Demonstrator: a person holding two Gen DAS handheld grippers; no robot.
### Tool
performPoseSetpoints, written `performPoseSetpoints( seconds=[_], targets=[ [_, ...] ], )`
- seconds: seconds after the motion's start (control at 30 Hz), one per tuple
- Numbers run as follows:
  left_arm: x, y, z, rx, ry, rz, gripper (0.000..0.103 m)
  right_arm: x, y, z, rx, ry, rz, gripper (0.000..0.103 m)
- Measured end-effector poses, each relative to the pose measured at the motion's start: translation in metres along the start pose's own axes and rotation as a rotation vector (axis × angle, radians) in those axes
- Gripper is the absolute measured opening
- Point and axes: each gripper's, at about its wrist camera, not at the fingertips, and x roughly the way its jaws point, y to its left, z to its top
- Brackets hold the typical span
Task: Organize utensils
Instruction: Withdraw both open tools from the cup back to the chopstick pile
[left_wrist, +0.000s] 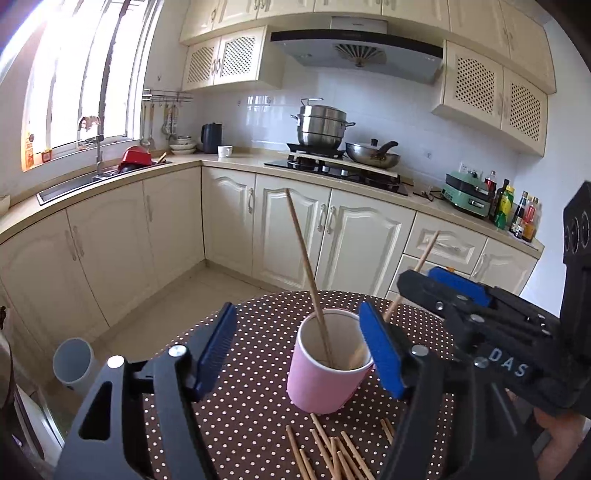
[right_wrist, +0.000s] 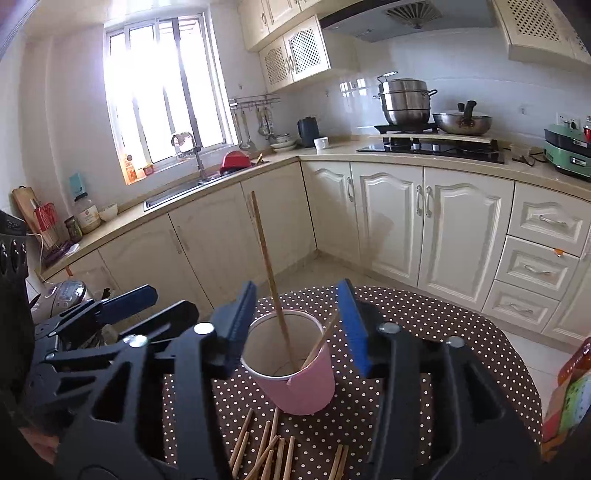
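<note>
While spread apart with nothing clamped, both sets of jaws, left gripper (left_wrist: 299, 347) and right gripper (right_wrist: 301, 326), flank the pink cup (right_wrist: 295, 380). Two chopsticks (right_wrist: 269, 280) standing inside. More chopsticks (right_wrist: 266, 446) loose near the table (right_wrist: 443, 325) front edge.

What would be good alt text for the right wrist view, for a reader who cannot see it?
A pink paper cup holding two chopsticks stands on a brown polka-dot table, between the open blue pads of the right gripper. More chopsticks lie loose before it; the left gripper shows at left, kitchen cabinets behind.
</note>
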Motion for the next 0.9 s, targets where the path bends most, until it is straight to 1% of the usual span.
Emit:
performPoseSetpoints(
  seconds=[0.07,0.17,0.23,0.43,0.5,0.6,0.77,0.9],
  targets=[
    [-0.007,0.001,0.000,0.001,-0.009,0.009,0.070,-0.005,0.002,0.000,-0.012,-0.005,-0.004,0.047],
    [-0.018,0.001,0.001,0.002,-0.019,0.016,0.070,-0.014,0.006,-0.001,-0.032,-0.013,-0.012,0.051],
    [-0.027,0.000,0.000,0.005,-0.031,0.028,0.070,-0.020,0.006,-0.001,-0.038,-0.019,-0.015,0.051],
    [-0.056,0.003,-0.012,0.034,-0.049,0.079,0.071,-0.043,0.005,-0.007,-0.062,-0.028,-0.033,0.053],
    [-0.063,0.004,-0.019,0.038,-0.045,0.073,0.071,-0.051,0.003,-0.015,-0.068,-0.024,-0.041,0.054],
    [-0.067,0.005,-0.030,0.032,-0.017,0.050,0.071,-0.056,-0.002,-0.029,-0.052,-0.009,-0.045,0.055],
    [-0.066,0.005,-0.050,0.045,0.037,0.048,0.071,-0.058,-0.005,-0.056,-0.033,0.049,-0.036,0.055],
    [-0.062,0.011,-0.068,0.031,0.089,0.038,0.071,-0.061,-0.007,-0.075,-0.031,0.093,-0.030,0.055]
  ],
)
